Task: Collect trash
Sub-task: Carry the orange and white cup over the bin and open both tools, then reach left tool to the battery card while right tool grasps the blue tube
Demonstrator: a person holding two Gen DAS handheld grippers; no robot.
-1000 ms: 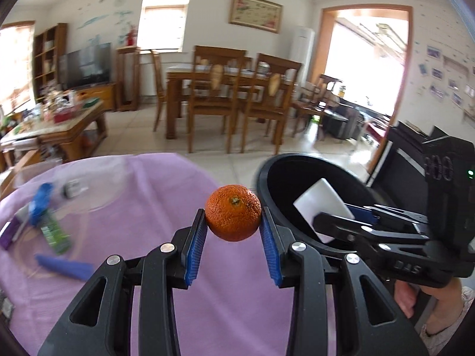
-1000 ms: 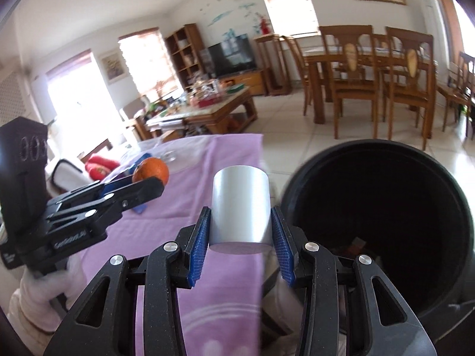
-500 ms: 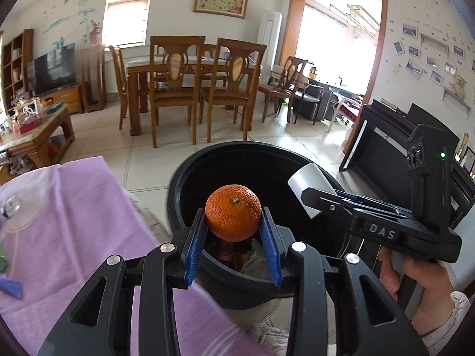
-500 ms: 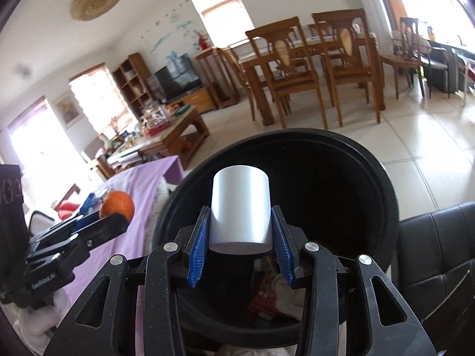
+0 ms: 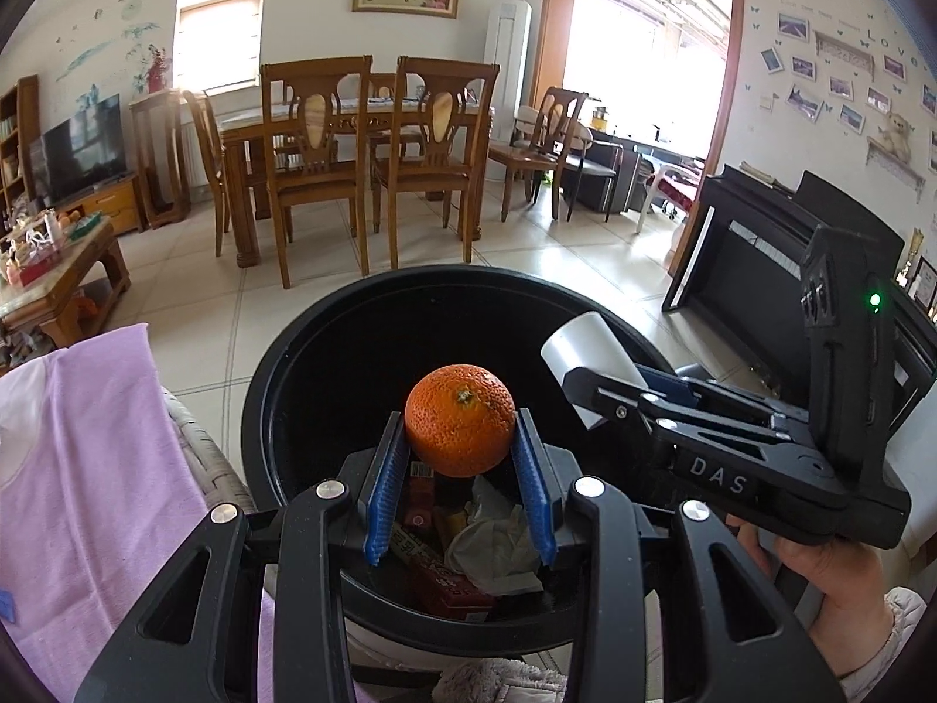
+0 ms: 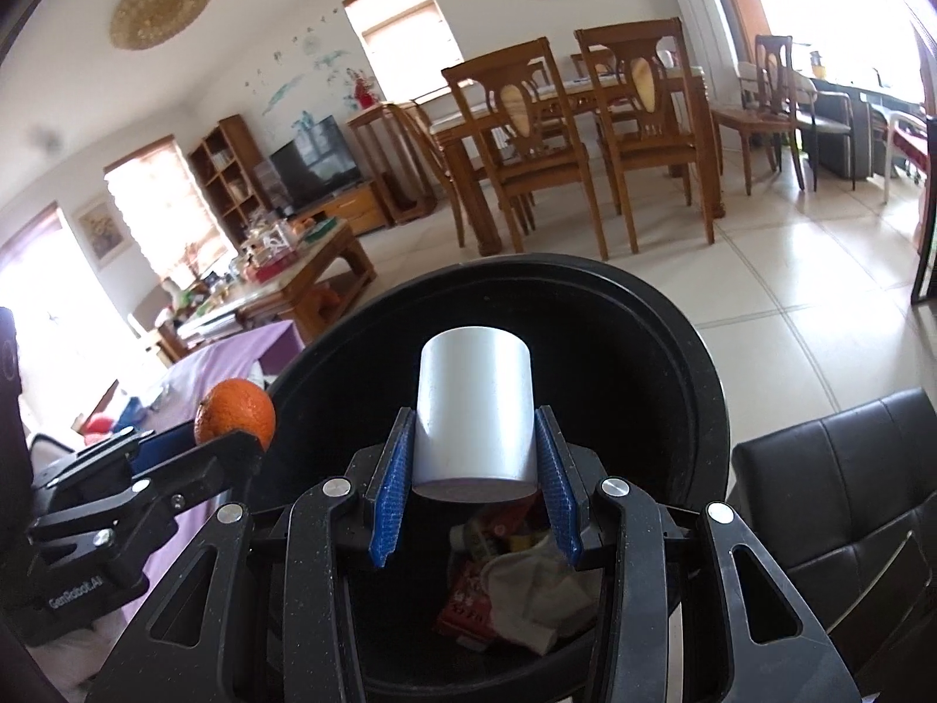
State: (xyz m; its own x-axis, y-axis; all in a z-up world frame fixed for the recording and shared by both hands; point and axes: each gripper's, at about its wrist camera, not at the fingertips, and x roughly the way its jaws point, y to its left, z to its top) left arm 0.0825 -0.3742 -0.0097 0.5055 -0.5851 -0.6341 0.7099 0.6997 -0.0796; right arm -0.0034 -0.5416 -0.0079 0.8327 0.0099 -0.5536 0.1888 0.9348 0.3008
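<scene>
- Orange (image 5: pixel 460 419) sits at the centre of my left wrist view, clamped between the two blue pads of my left gripper (image 5: pixel 460 457), so that claw is grasping the fruit.
- Below and behind the orange, filling the middle of the frame, I see the round black trash bin (image 5: pixel 304 363); the fruit hangs over its open mouth.
- Inside the bin, low in the frame, lie red wrappers (image 5: pixel 451 586) and a crumpled white tissue (image 5: pixel 498 545).
- At the right of that view my right gripper (image 5: pixel 609 392) reaches in from the side, held by a hand (image 5: pixel 831 586) at the lower right, with a white cup (image 5: pixel 585 351) at its tip over the bin's right rim.
- In my right wrist view the white cup (image 6: pixel 475 410) stands at centre frame, squeezed between the blue pads of the right gripper (image 6: pixel 475 468); this claw is grasping the cup, closed end towards the camera.
- The bin (image 6: pixel 673 351) fills the middle and lower part of this frame too, directly under the cup.
- At the left edge of this view the left gripper (image 6: pixel 234 439) shows side-on with the orange (image 6: pixel 234 413) at its tip, at the bin's left rim.
- A purple cloth (image 5: pixel 88 468) covers a surface at the lower left of the left view, just beside the bin.
</scene>
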